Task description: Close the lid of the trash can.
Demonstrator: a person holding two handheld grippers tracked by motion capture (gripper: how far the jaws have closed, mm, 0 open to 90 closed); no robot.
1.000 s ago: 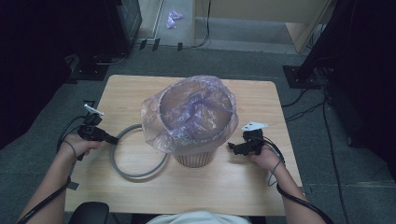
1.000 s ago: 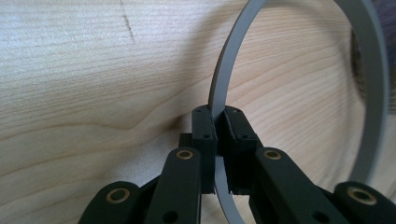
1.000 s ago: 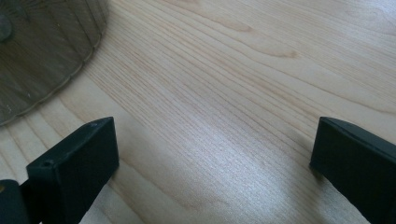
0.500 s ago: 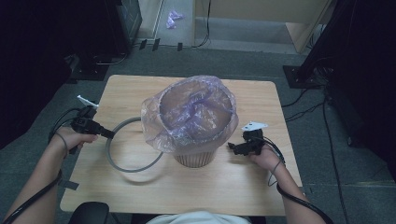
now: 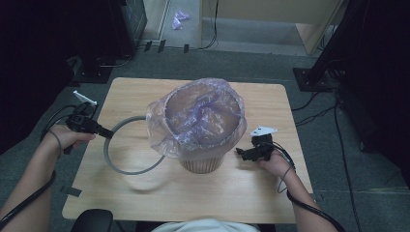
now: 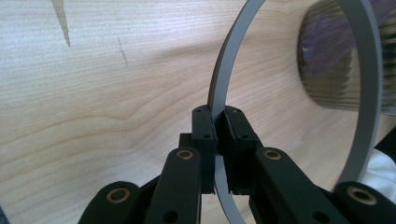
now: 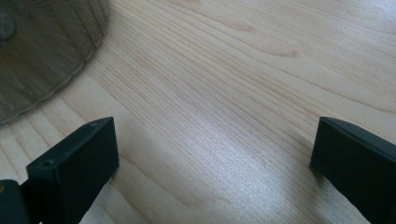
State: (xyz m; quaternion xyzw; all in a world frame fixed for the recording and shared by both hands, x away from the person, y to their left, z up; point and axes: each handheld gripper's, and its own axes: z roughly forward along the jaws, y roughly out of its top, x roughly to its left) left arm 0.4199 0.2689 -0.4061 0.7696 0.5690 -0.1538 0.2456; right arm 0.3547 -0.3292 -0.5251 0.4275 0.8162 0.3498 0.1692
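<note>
A: What colour is the surface (image 5: 270, 111)?

B: Pale wood, with fine streaked grain and a small dark fleck at the far left in the left gripper view.

A: And the ring (image 5: 126, 165)?

B: Plain grey, between matte black fingers (image 6: 204, 135) with brass-coloured rivets.

A: The bin (image 5: 202, 162)?

B: Light tan with close vertical ribs; its liner bag (image 5: 200, 116) is see-through lilac with crumpled purple folds.

A: The right gripper (image 5: 240, 152)?

B: Black, with a light grey plate on top. The floor (image 5: 251, 58) is dull grey.
</note>
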